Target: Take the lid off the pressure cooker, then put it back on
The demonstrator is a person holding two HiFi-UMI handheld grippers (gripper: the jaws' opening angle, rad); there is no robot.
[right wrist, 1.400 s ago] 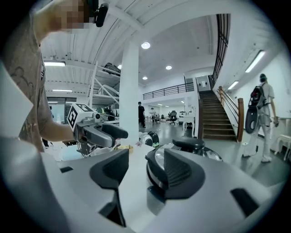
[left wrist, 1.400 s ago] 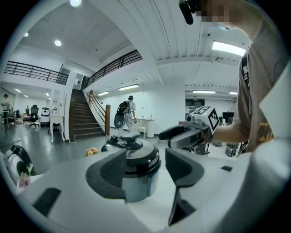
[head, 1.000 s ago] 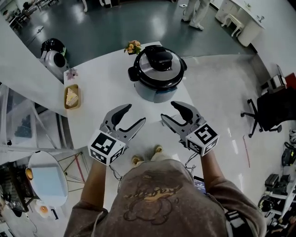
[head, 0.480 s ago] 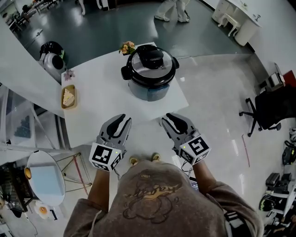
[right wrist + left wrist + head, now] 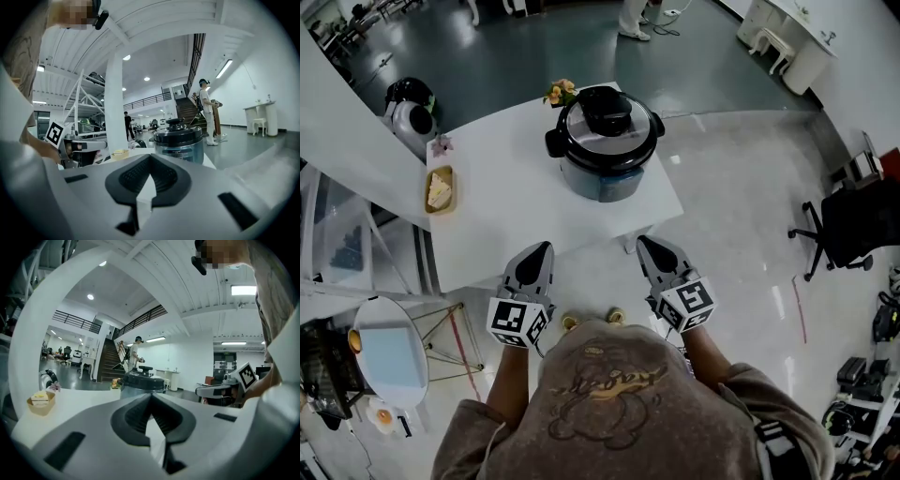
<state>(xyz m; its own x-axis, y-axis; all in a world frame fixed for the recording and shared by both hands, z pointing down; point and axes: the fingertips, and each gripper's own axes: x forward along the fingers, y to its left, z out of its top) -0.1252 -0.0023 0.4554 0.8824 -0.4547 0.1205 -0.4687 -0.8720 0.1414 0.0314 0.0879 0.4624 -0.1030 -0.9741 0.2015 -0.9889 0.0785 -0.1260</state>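
Observation:
The pressure cooker (image 5: 606, 141) stands on the white table (image 5: 506, 197) near its far right corner, silver-bodied, with its black lid (image 5: 605, 114) on it. It also shows ahead in the left gripper view (image 5: 140, 380) and in the right gripper view (image 5: 180, 140). My left gripper (image 5: 539, 251) and right gripper (image 5: 645, 246) hang side by side at the table's near edge, well short of the cooker. Both have just been closing and now stand shut, nothing between the jaws.
A small tray of food (image 5: 439, 190) lies at the table's left edge, flowers (image 5: 562, 91) sit behind the cooker. A black and white appliance (image 5: 410, 112) stands on the floor at the far left. An office chair (image 5: 853, 230) is to the right. People stand far off.
Both grippers have drawn back toward the person's body and sunk to the table's near edge. Their jaws have gone from wide open to shut. The cooker has not moved.

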